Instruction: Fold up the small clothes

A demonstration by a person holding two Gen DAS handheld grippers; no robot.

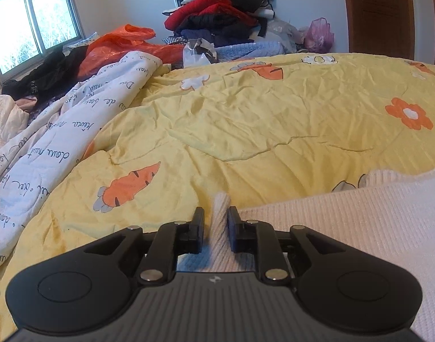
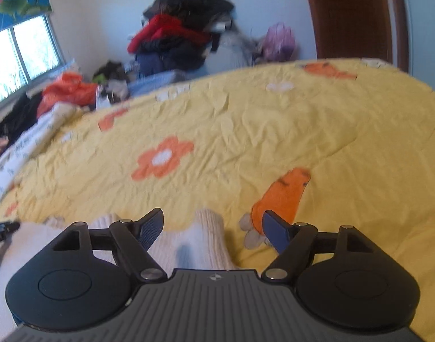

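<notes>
A cream-white ribbed knit garment (image 1: pixel 345 228) lies on a bed covered by a yellow quilt (image 1: pixel 245 119) printed with orange carrots, orange flowers and white flowers. The knit has fine raised ribs running along it and looks soft and thick; it lies at the near edge of the quilt, closest to both cameras. In the left wrist view it spreads from the lower middle toward the right edge, and a narrow fold of it stands up in a ridge between the black fingers of the left gripper (image 1: pixel 215 222), whose jaws are drawn close and pinch that ridge from both sides. In the right wrist view another bunched end of the garment (image 2: pixel 206 228) rises between the fingers of the right gripper (image 2: pixel 213 228), but here the jaws stand wide apart and the pads sit clear of the cloth on either side. Ahead of both grippers the yellow quilt stretches wrinkled and mostly bare, giving open space toward the far edge of the bed. On the left side a white blanket with dark handwriting print (image 1: pixel 55 142) overlaps the quilt, with an orange plastic bag (image 1: pixel 123 42) and dark clothing beyond it near a window (image 1: pixel 32 28). Past the far edge, a pile of red and black clothes (image 1: pixel 217 14) leans against the wall, and a brown wooden door (image 1: pixel 382 11) stands at the right.
</notes>
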